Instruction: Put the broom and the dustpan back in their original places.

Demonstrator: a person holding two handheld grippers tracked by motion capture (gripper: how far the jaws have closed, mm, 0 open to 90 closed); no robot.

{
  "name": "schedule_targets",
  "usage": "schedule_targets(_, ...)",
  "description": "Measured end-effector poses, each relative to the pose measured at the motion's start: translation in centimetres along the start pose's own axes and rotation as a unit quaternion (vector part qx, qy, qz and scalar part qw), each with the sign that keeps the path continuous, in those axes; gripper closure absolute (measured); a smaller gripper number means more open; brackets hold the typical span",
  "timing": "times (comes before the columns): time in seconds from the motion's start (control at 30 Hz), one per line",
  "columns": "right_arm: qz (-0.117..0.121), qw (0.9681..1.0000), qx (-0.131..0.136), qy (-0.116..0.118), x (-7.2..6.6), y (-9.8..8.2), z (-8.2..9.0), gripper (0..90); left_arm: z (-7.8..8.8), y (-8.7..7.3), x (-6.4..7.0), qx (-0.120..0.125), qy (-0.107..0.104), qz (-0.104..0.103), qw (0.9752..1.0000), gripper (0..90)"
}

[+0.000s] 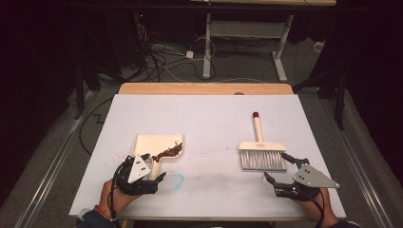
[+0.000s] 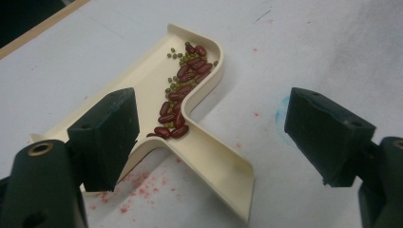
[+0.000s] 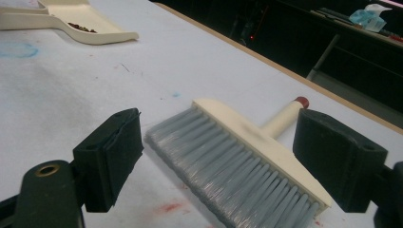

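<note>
A cream dustpan (image 1: 154, 144) (image 2: 190, 95) lies on the white table (image 1: 209, 118), holding red beans (image 2: 183, 95) and small green ones. My left gripper (image 1: 154, 166) (image 2: 211, 137) stands open, its jaws either side of the dustpan's handle (image 2: 214, 171) without touching it. A cream hand brush (image 1: 260, 152) (image 3: 247, 161) with grey bristles and a red-tipped handle lies flat at the right. My right gripper (image 1: 278, 167) (image 3: 218, 156) is open just behind the bristles. The dustpan (image 3: 71, 19) also shows far off in the right gripper view.
Red specks (image 2: 138, 190) dot the table beside the dustpan. A blue ring mark (image 1: 177, 179) lies between the grippers. Beyond the far wooden edge (image 1: 204, 88) are cables and a desk frame (image 1: 242, 42) on the floor.
</note>
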State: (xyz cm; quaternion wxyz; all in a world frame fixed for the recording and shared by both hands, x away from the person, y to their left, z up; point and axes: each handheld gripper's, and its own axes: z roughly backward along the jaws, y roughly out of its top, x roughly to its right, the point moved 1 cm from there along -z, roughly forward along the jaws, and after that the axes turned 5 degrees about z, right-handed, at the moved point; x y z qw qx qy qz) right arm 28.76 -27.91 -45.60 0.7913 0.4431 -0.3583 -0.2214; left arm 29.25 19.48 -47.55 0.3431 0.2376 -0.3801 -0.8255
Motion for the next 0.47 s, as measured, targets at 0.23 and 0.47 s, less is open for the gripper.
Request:
schedule_targets(0.23,-0.012,0.9999,-0.001,0.007,0.23,-0.05,-0.26,17.4,-0.08,-0.01,-0.25,-0.002,0.000,0.003,1.0000,18.4)
schedule_targets(0.47,-0.010,0.9999,-0.003,0.003,0.25,-0.08,-0.12,17.4,-0.27,0.20,-0.31,-0.001,-0.001,0.004,1.0000,18.4)
